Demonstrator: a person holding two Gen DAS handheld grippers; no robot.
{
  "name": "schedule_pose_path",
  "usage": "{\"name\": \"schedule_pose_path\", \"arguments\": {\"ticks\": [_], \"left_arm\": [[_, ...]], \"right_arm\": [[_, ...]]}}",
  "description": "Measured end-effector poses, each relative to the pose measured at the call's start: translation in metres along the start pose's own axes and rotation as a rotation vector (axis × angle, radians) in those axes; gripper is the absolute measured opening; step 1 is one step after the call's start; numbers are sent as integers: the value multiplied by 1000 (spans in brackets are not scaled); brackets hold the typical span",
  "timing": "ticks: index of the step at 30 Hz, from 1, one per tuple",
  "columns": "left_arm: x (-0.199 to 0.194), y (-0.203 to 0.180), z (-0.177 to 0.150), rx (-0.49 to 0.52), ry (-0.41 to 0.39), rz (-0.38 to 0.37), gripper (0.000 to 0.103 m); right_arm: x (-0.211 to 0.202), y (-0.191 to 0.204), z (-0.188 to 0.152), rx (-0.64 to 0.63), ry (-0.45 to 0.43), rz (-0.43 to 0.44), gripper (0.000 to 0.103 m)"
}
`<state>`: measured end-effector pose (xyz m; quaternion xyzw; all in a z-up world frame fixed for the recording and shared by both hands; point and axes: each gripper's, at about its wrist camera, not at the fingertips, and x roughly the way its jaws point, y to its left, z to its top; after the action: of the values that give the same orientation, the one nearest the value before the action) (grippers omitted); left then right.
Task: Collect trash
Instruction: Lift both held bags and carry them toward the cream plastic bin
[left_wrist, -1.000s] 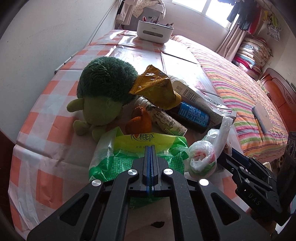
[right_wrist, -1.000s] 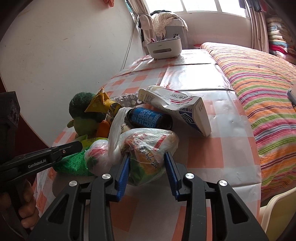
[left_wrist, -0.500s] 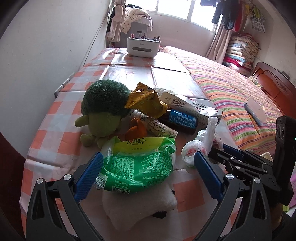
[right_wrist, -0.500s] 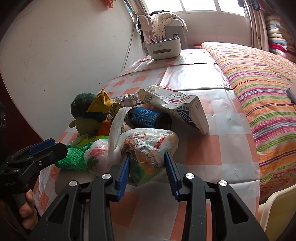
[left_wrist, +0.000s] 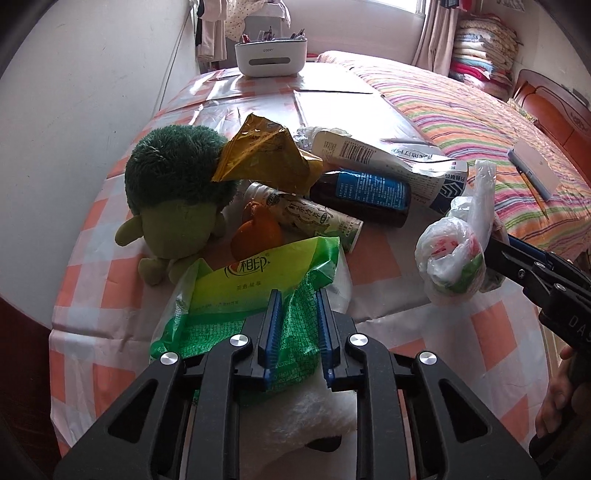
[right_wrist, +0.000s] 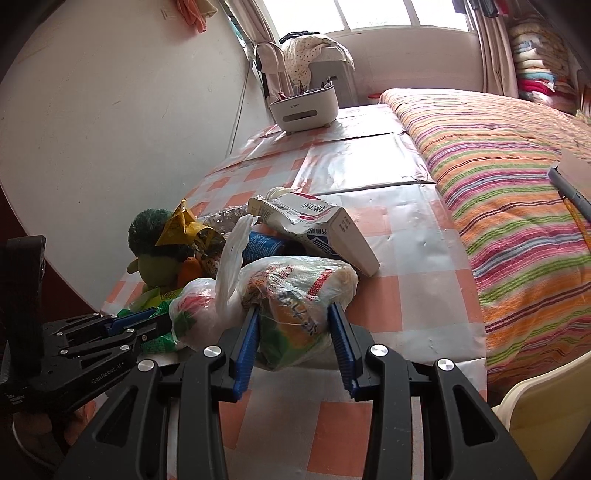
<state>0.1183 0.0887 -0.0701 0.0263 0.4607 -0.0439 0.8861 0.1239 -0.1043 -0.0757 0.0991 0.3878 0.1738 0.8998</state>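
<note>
A green snack packet (left_wrist: 258, 280) lies at the near edge of the checked table (left_wrist: 373, 266). My left gripper (left_wrist: 297, 295) has its blue pads on either side of the packet's crumpled end, and its jaws are closing on it. My right gripper (right_wrist: 291, 310) is shut on a clear plastic bag (right_wrist: 295, 288) stuffed with wrappers; the bag's knotted part (left_wrist: 454, 254) hangs at the right of the left wrist view. Behind the packet are a yellow wrapper (left_wrist: 266, 158), a dark bottle (left_wrist: 369, 195), a crushed carton (left_wrist: 388, 158), a paper cup (left_wrist: 314, 218) and an orange peel (left_wrist: 258, 232).
A green plush toy (left_wrist: 173, 184) sits left of the pile, near the wall. A white organiser box (left_wrist: 271, 57) stands at the table's far end. A striped bed (left_wrist: 480, 122) runs along the right edge. White crumpled material (left_wrist: 314, 413) lies under my left gripper.
My left gripper's jaws went from shut to wide open, then closed onto the green packet. My right gripper kept its hold on the plastic bag and shifted only slightly.
</note>
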Motion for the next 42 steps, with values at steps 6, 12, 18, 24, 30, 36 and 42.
{"name": "schedule_pose_path", "arguments": {"ticks": [6,12,18,24,30,36,42], "left_arm": [[-13,-5,6,-19,-71,10,8],[-30,-20,12,-4,-144,12,8],[-46,-41,16,24,-199,1,8],[-54,-61,15,48,-227,-21,8],[-57,-85,11,83,-238,-33,8],[-65,-115,10,122,-260,-61,8],[-69,-148,8,165,-275,-95,8]], "right_arm": [[-21,-9,3,0,-53,-16,37],[-39,-15,2,-6,-85,-32,37],[-59,-22,0,-8,-119,-46,37],[-81,-33,-6,-15,-155,-78,37],[-102,-47,-15,-2,-184,-120,37],[-125,-67,-26,27,-217,-166,37],[-151,-87,-41,56,-274,-251,37]]}}
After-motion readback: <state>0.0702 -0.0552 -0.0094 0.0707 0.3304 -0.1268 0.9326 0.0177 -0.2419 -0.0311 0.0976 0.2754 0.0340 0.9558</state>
